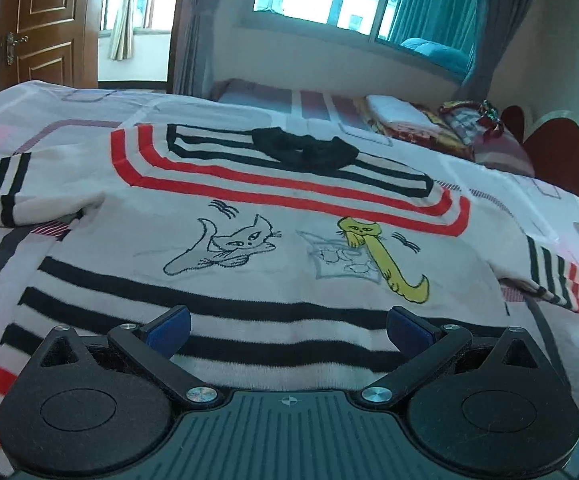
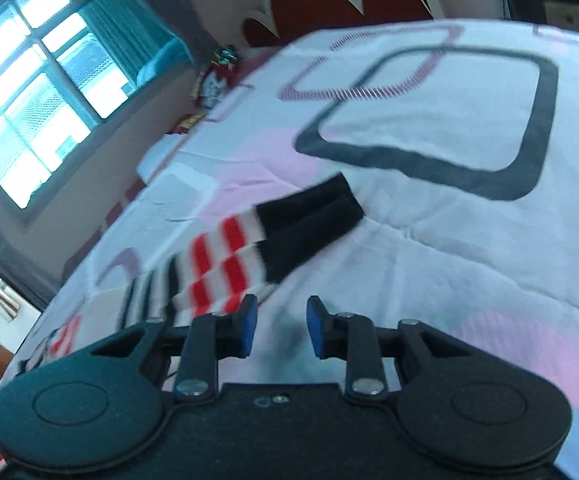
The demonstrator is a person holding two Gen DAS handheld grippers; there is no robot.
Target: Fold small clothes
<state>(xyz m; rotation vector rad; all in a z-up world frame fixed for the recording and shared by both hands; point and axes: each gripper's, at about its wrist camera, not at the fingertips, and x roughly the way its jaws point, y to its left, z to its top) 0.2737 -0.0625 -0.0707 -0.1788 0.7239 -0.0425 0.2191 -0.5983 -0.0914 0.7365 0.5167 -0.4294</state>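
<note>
A wooden door (image 1: pixel 45 24), grey curtains (image 1: pixel 501 28) and a red headboard (image 1: pixel 557 152) surround the patterned bedsheet (image 2: pixel 429 120).

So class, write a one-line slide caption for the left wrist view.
Open left gripper poised over the hem of a white striped knit sweater with cat drawings, spread flat on a bed.

Sweater (image 1: pixel 249 216) flat on bed (image 1: pixel 89 108)

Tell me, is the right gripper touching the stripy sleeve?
Apart. In the right wrist view the right gripper has open jaws with only bedsheet between them; the sleeve lies just beyond.
</note>
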